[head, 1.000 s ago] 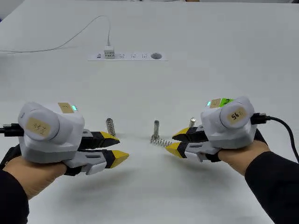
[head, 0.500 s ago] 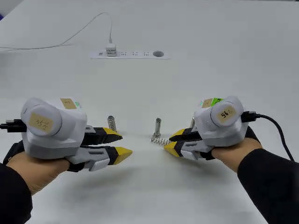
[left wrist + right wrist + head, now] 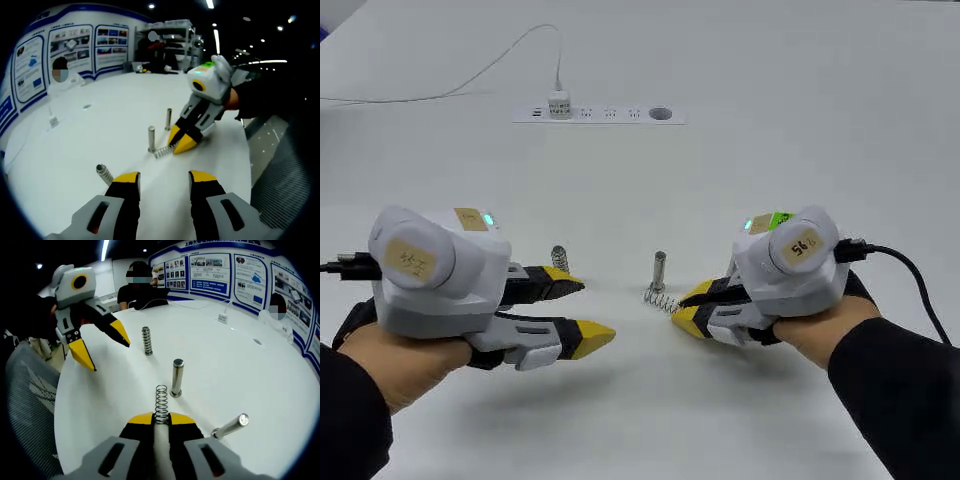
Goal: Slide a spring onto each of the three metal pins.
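Right gripper (image 3: 156, 419): jaws narrow, closed on the near end of the loose spring (image 3: 161, 401). The rest of the coil is free and runs straight out from the tips toward 12 o'clock in the right gripper view, apparently lying along the workbench (image 3: 260, 385).

Key relation: the spring's long axis is horizontal, while the middle pin (image 3: 176, 376) stands upright just beyond the spring's free end, slightly toward 1 o'clock. The free end lies at the foot of this pin; whether they touch cannot be told. Judgement: the coil must be lifted and turned upright so that its open end comes over the pin head before it can slide down.

Other pins, seen from the same jaws:
- The third pin (image 3: 230, 426) is bare and lies close by at 4 o'clock. It looks tilted here, but the left gripper view shows it upright.
- The first pin (image 3: 146, 340) already carries a spring and stands farther out at 11 o'clock.

The right gripper is the nearer one to both bare pins. In the head view its hand is low over the bench, with the jaws pointing toward 9 o'clock.

Left gripper (image 3: 162, 179): jaws wide apart and holding nothing. It hovers beside the first pin, with the jaws pointing toward the middle pin — well clear of the work.
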### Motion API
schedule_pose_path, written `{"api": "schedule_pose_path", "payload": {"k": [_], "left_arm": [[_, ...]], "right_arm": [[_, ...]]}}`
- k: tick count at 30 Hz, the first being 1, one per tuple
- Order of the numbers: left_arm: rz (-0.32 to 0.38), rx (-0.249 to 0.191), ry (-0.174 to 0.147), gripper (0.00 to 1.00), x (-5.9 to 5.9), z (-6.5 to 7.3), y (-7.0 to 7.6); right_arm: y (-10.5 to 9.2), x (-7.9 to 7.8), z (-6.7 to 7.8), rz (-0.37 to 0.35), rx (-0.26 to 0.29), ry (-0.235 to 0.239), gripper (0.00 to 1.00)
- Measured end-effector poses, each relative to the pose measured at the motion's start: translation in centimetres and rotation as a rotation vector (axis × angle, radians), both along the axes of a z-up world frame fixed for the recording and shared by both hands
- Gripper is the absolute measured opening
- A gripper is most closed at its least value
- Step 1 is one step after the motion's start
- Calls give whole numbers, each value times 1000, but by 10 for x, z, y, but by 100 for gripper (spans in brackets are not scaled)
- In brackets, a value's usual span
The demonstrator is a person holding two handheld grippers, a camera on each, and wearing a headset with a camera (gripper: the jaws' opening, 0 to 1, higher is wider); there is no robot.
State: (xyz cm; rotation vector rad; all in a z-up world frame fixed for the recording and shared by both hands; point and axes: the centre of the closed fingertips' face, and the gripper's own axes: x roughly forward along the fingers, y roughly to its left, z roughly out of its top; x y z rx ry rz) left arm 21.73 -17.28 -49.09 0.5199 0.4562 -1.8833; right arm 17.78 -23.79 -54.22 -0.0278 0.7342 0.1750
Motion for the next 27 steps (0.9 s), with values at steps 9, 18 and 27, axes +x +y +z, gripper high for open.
{"api": "schedule_pose_path", "payload": {"k": [9,18,27], "left_arm": [[-40,4,-6,39,-8,-1,0],[-150,14,-70,34,-26,-7,2],[-245,6,-133,23,-42,-11,2]], "right_arm": [[23,-14,9,95,22,13,12],[50,-22,30,244,24,15,12],[61,-25,35,312,1,40,12]]}}
